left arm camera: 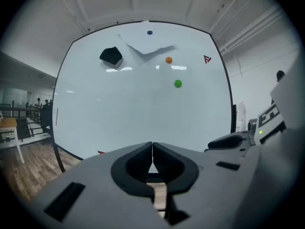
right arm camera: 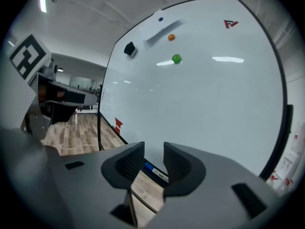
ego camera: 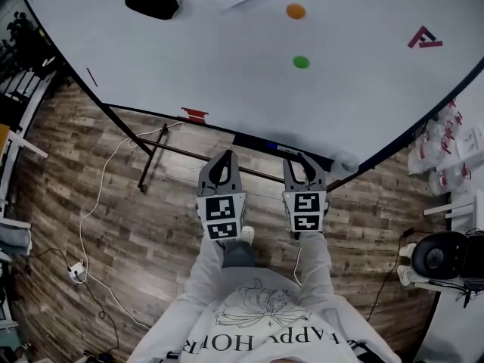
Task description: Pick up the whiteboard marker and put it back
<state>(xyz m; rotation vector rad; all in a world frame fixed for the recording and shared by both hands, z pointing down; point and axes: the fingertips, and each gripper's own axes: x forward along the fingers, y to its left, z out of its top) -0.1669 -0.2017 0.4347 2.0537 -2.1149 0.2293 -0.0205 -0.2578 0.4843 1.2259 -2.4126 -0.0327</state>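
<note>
The whiteboard marker, blue with a white label, lies on the dark ledge along the whiteboard's lower edge. In the right gripper view the marker shows through the gap between the jaws, some way beyond them. My right gripper is open with nothing between its pads; in the head view this gripper hangs just short of the ledge. My left gripper is shut and empty, its tips meeting. It sits beside the right one, left gripper pointing at the board's lower edge.
The whiteboard carries a black eraser, an orange magnet, a green magnet and a red logo. A red clip sits on its lower edge. The stand's bars and a white cable cross the wooden floor.
</note>
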